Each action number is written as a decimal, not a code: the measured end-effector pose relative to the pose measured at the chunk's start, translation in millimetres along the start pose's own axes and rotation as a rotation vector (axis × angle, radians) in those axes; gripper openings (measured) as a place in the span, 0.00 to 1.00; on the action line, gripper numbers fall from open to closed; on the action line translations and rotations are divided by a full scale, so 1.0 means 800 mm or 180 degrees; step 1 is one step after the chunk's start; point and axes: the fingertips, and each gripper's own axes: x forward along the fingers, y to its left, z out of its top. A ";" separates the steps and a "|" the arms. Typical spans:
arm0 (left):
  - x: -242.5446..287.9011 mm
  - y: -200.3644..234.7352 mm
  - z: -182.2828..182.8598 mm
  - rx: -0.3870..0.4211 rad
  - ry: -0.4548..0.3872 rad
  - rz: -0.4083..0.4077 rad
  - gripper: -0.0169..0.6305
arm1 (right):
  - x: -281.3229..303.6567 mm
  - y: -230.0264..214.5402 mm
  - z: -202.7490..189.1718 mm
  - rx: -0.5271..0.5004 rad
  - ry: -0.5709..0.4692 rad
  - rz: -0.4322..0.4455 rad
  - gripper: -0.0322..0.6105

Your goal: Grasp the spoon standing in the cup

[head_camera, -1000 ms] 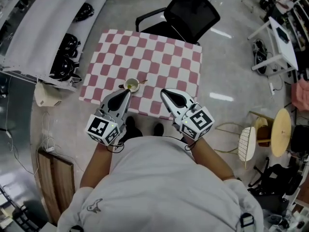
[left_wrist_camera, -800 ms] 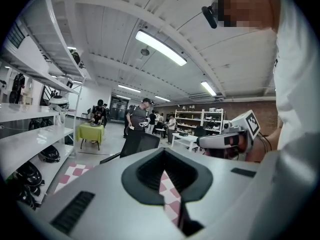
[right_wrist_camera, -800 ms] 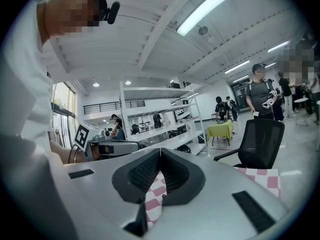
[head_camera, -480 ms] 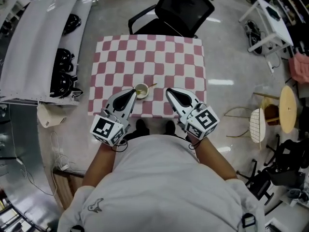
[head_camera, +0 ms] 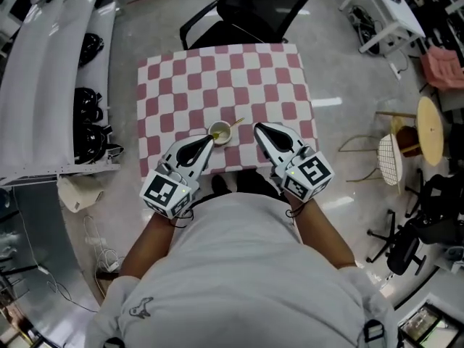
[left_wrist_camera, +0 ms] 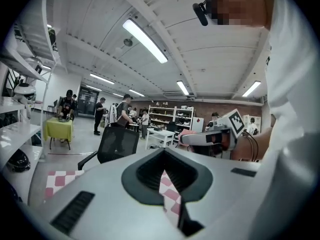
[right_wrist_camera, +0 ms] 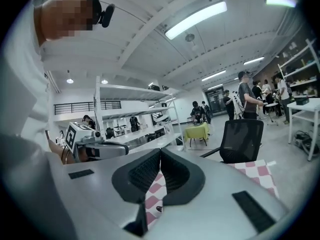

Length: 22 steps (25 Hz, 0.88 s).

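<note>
A small pale-green cup (head_camera: 220, 132) stands near the front edge of the pink-and-white checkered table (head_camera: 217, 78). A thin spoon (head_camera: 235, 124) leans out of it toward the right. My left gripper (head_camera: 208, 141) is shut and empty, its tip just short of the cup on the near left. My right gripper (head_camera: 259, 127) is also shut and empty, its tip a little to the right of the spoon handle. In the left gripper view the left gripper (left_wrist_camera: 163, 153) shows closed tips with checkered cloth below. The right gripper view shows the right gripper (right_wrist_camera: 160, 151) the same way. Neither gripper view shows the cup.
A black office chair (head_camera: 254, 6) stands at the table's far side. A long white shelf (head_camera: 51, 85) with dark helmets runs along the left. A yellow round table (head_camera: 429, 129) and a wire stool (head_camera: 389, 160) stand to the right. Several people are far off in the room.
The head view has shifted, so the table sits higher and more square in the picture. Both grippers stay shut, in about the same place beside the cup.
</note>
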 end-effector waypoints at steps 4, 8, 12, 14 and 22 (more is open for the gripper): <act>0.003 0.009 -0.001 -0.0054 -0.0001 -0.0016 0.04 | 0.009 -0.005 -0.015 0.0071 0.0098 -0.0024 0.10; 0.006 0.014 -0.010 -0.0035 0.0065 -0.0005 0.04 | 0.014 -0.016 -0.030 0.0098 0.0189 -0.0031 0.10; 0.010 0.030 -0.025 -0.0102 0.0155 0.0070 0.04 | 0.022 -0.028 -0.044 0.0163 0.0289 -0.0049 0.10; 0.013 0.034 -0.026 -0.0152 0.0156 0.0101 0.04 | 0.025 -0.034 -0.050 0.0161 0.0349 -0.0043 0.10; 0.035 0.042 -0.039 -0.0209 0.0244 0.0127 0.04 | 0.040 -0.062 -0.082 0.0277 0.0600 0.0053 0.10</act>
